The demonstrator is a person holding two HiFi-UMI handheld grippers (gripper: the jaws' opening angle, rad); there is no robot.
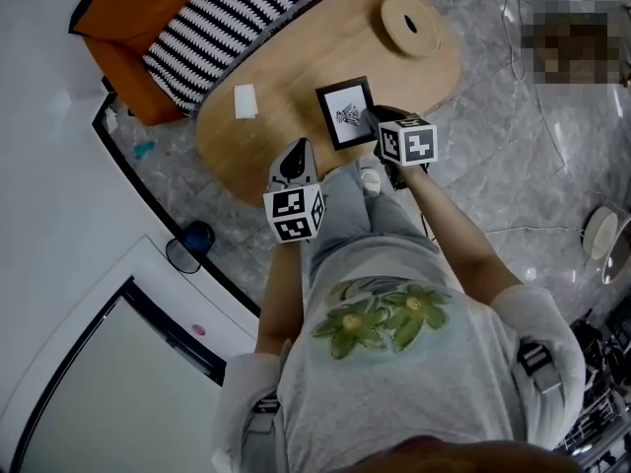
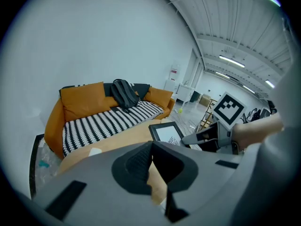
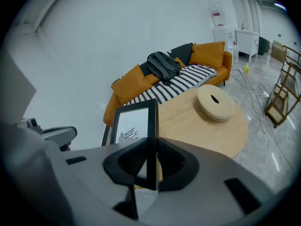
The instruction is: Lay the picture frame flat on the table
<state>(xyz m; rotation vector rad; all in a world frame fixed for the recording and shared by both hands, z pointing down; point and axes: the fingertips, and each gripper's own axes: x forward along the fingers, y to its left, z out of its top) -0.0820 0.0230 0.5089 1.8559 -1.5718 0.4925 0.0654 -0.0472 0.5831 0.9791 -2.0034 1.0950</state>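
The picture frame (image 1: pixel 344 113) is black with a white print and a small dark drawing. It is over the near part of the oval wooden table (image 1: pixel 296 77). My right gripper (image 1: pixel 373 122) is shut on the frame's right edge. In the right gripper view the frame (image 3: pixel 134 126) stands upright, nearly edge-on, between the jaws of my right gripper (image 3: pixel 151 161). Whether its lower edge touches the table is hidden. My left gripper (image 1: pixel 299 152) hovers at the table's near edge, left of the frame. In its own view my left gripper (image 2: pixel 151 166) is shut on nothing, with the frame (image 2: pixel 167 132) ahead.
A round wooden disc with a slot (image 1: pixel 410 23) lies at the table's far end. A small white card (image 1: pixel 245 101) lies on the left side. An orange sofa with a striped cushion (image 1: pixel 217 18) borders the far-left edge. Cables run over the grey floor at the right.
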